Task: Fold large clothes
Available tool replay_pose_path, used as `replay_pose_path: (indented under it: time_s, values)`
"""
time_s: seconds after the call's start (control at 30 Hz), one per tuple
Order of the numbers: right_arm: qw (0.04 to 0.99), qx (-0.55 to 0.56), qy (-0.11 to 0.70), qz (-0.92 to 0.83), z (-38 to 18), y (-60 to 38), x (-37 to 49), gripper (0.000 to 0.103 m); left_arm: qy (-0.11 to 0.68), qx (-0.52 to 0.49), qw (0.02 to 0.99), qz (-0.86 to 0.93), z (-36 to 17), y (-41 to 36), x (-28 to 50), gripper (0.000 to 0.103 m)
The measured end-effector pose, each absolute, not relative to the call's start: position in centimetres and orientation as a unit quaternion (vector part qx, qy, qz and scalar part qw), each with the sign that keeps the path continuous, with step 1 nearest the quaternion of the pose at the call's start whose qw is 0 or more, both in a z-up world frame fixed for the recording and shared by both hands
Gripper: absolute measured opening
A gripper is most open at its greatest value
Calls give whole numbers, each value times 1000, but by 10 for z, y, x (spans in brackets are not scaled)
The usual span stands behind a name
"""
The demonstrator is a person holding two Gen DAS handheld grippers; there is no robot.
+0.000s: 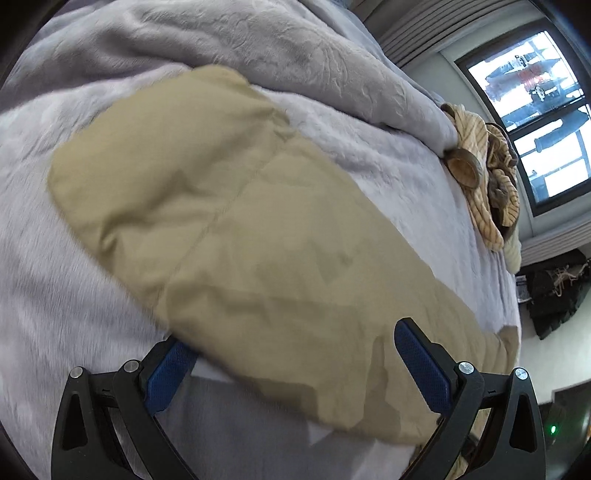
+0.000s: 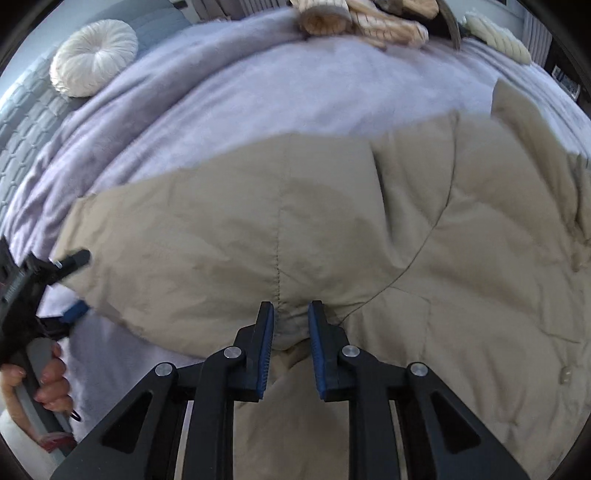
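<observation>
A large tan padded jacket (image 1: pixel 236 236) lies spread on a pale grey bed cover (image 1: pixel 388 155); it also fills the right wrist view (image 2: pixel 332 229). My left gripper (image 1: pixel 291 354) is open wide, its blue pads either side of the jacket's near edge, holding nothing. It shows at the left of the right wrist view (image 2: pixel 72 284), at the jacket's end. My right gripper (image 2: pixel 291 317) is nearly closed, with a bulge of the jacket's fabric between its blue pads.
A striped beige garment pile (image 1: pixel 487 173) lies at the bed's far edge, seen also in the right wrist view (image 2: pixel 369 18). A round white cushion (image 2: pixel 94 61) sits at the back left. A window (image 1: pixel 532 110) and dark bags (image 1: pixel 554 291) are beyond the bed.
</observation>
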State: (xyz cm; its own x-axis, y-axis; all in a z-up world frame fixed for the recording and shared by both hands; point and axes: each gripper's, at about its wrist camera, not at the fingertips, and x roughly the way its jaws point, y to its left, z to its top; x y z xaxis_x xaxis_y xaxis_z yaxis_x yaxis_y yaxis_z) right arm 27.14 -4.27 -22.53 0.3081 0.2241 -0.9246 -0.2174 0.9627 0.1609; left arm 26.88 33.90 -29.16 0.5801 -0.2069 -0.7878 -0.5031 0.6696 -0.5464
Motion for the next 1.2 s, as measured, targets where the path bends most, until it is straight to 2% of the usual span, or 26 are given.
replay_pose_path:
  time_s: [0.07, 0.1, 0.13, 0.17, 0.2, 0.23, 0.47, 0.7, 0.8, 1.07, 1.2]
  values:
    - [808, 7, 573, 134, -230, -44, 272, 21, 441, -391, 801, 108, -289, 341, 272, 98]
    - [808, 5, 573, 134, -231, -43, 271, 21, 438, -388, 803, 118, -288, 343, 275, 79]
    - [808, 2, 573, 134, -231, -42, 271, 21, 439, -382, 804, 125, -286, 344, 275, 56]
    - [808, 0, 574, 134, -231, -44, 272, 21, 441, -380, 803, 124, -286, 345, 278, 46]
    - [807, 1, 575, 134, -231, -44, 273, 21, 440, -386, 803, 114, -285, 347, 278, 26]
    - [807, 4, 575, 134, -232, -44, 272, 21, 439, -394, 802, 99, -284, 348, 278, 13]
    - [809, 17, 574, 127, -237, -48, 269, 21, 408, -296, 863, 36, -220, 313, 290, 9]
    - [795, 89, 585, 131, -211, -83, 254, 21, 367, -181, 911, -42, -153, 218, 306, 9]
    - [811, 82, 568, 111, -188, -112, 236, 21, 361, -126, 921, -76, -136, 160, 310, 9]
    - [830, 106, 546, 45, -155, -230, 189, 22, 379, -27, 910, -167, -146, -9, 304, 9]
    - [827, 120, 550, 6, -156, -291, 174, 22, 387, 61, 898, -202, -168, -84, 290, 9]
